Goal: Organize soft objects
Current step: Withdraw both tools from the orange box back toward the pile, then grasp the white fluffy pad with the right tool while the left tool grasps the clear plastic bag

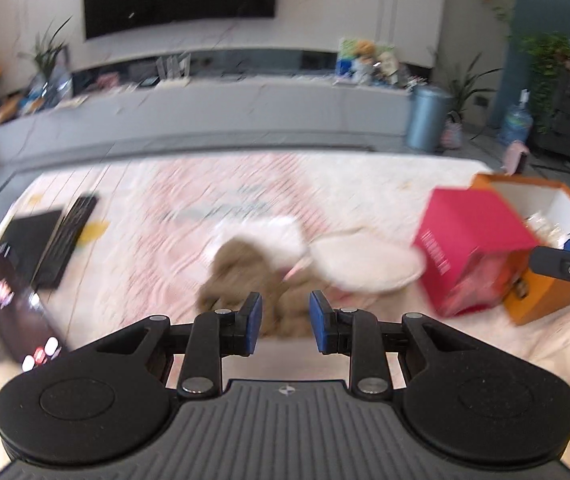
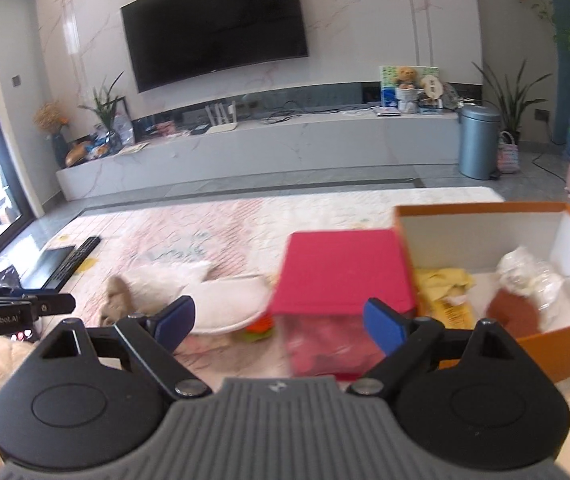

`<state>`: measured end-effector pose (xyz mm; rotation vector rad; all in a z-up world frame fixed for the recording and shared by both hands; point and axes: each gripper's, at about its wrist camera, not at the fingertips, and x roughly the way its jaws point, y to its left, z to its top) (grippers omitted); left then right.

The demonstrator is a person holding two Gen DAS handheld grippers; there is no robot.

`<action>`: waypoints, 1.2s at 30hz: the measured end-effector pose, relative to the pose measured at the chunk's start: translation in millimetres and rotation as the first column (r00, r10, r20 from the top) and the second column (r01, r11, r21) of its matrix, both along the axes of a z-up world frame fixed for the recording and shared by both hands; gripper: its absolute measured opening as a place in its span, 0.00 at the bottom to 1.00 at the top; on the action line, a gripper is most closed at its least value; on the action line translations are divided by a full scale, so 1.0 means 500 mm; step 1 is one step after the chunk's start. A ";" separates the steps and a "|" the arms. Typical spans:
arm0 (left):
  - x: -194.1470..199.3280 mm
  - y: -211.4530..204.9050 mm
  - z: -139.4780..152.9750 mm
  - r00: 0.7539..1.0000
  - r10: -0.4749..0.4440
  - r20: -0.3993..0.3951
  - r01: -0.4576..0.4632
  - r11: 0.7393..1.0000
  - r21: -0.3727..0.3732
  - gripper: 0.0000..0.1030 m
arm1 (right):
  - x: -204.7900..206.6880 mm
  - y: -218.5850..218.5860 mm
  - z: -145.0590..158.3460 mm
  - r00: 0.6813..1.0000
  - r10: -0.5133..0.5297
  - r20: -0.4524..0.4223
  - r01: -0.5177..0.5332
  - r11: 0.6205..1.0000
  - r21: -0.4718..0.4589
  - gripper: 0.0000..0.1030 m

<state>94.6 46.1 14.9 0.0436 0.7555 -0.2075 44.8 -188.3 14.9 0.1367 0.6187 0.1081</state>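
A brown plush toy (image 1: 245, 276) lies on the pale rug with a white fluffy piece (image 1: 269, 236) on it and a white slipper (image 1: 365, 264) to its right. My left gripper (image 1: 285, 318) is open and empty just in front of the plush toy. My right gripper (image 2: 279, 322) is open wide and empty in front of a red box (image 2: 341, 276). An orange box (image 2: 565, 340) to the right holds yellow cloth (image 2: 445, 284), a brown item (image 2: 513, 316) and white wrapped stuff (image 2: 525, 276). The plush toy (image 2: 119, 296) and slipper (image 2: 229, 304) also show in the right wrist view.
A keyboard (image 1: 65, 240) and a dark flat pad (image 1: 29, 236) lie on the rug at left, with a lit phone (image 1: 13, 300) nearer. A long low TV cabinet (image 2: 265, 148), a grey bin (image 2: 479, 140) and plants stand behind. The red box (image 1: 465, 252) and orange box (image 1: 545, 292) stand right of the left gripper.
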 end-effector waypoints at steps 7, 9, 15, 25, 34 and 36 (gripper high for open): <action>-0.002 0.062 -0.049 0.997 0.000 -0.079 0.000 1.000 -0.007 0.57 | 0.023 0.093 -0.069 0.994 0.086 -0.070 -0.091 0.994 -0.060 0.87; 0.003 0.067 -0.065 0.994 -0.002 -0.113 0.001 1.000 -0.014 0.61 | 0.035 0.114 -0.086 0.989 0.114 -0.093 -0.121 0.991 -0.065 0.87; 0.044 0.068 -0.099 0.981 -0.039 -0.188 0.035 0.999 -0.022 0.69 | 0.081 0.172 -0.132 0.975 0.171 -0.144 -0.186 0.978 -0.095 0.85; 0.102 0.027 -0.151 0.947 -0.116 -0.298 0.114 0.993 -0.023 0.33 | 0.137 0.207 -0.169 0.966 0.194 -0.171 -0.219 0.965 -0.146 0.84; 0.083 0.035 -0.118 0.977 -0.090 -0.195 0.080 0.995 -0.063 0.03 | 0.143 0.214 -0.155 0.971 0.204 -0.120 -0.227 0.947 -0.225 0.84; 0.083 0.041 -0.104 0.983 -0.068 -0.169 0.053 0.994 -0.093 0.02 | 0.154 0.220 -0.152 0.970 0.217 -0.110 -0.238 0.938 -0.250 0.85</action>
